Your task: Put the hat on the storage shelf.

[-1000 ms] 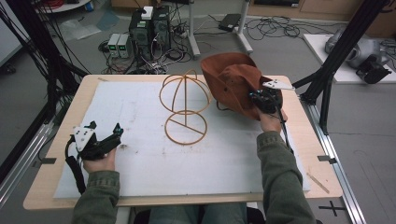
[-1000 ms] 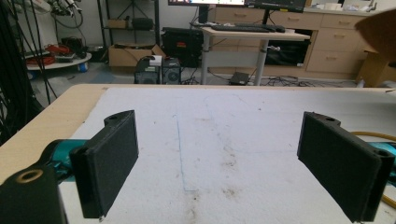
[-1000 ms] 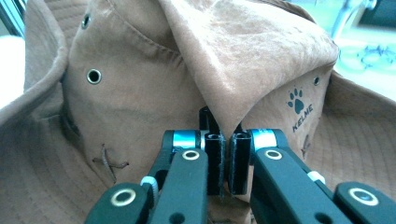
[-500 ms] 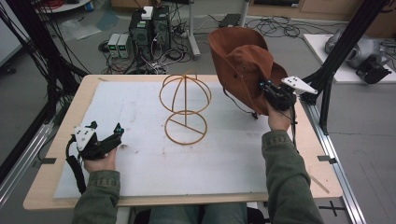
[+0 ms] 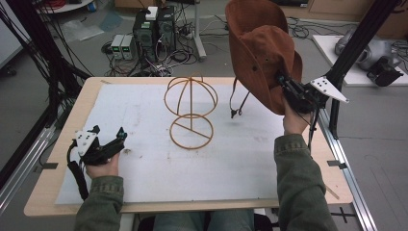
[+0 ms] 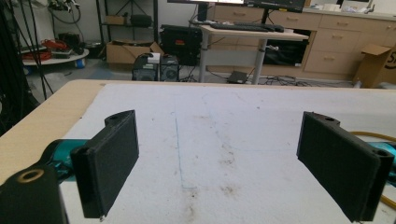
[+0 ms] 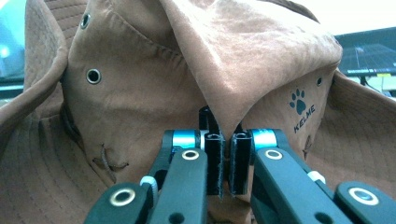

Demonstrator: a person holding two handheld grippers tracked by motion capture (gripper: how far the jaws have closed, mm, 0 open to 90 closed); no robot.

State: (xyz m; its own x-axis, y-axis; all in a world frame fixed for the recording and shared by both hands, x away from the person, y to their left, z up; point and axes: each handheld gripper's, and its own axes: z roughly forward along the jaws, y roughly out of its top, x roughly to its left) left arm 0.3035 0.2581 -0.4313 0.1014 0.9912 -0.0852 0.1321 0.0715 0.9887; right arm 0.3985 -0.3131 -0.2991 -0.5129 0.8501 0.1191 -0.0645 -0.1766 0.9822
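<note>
The right gripper is clamping a fold of the brown bucket hat, holding it in the air right of the wire hat stand. The left gripper is resting on the table, jaws apart.

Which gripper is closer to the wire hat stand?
Hard to call; the right gripper looks slightly nearer, raised off the stand's right side, clamping the brown hat. The left gripper rests open on the table, lower left.
</note>
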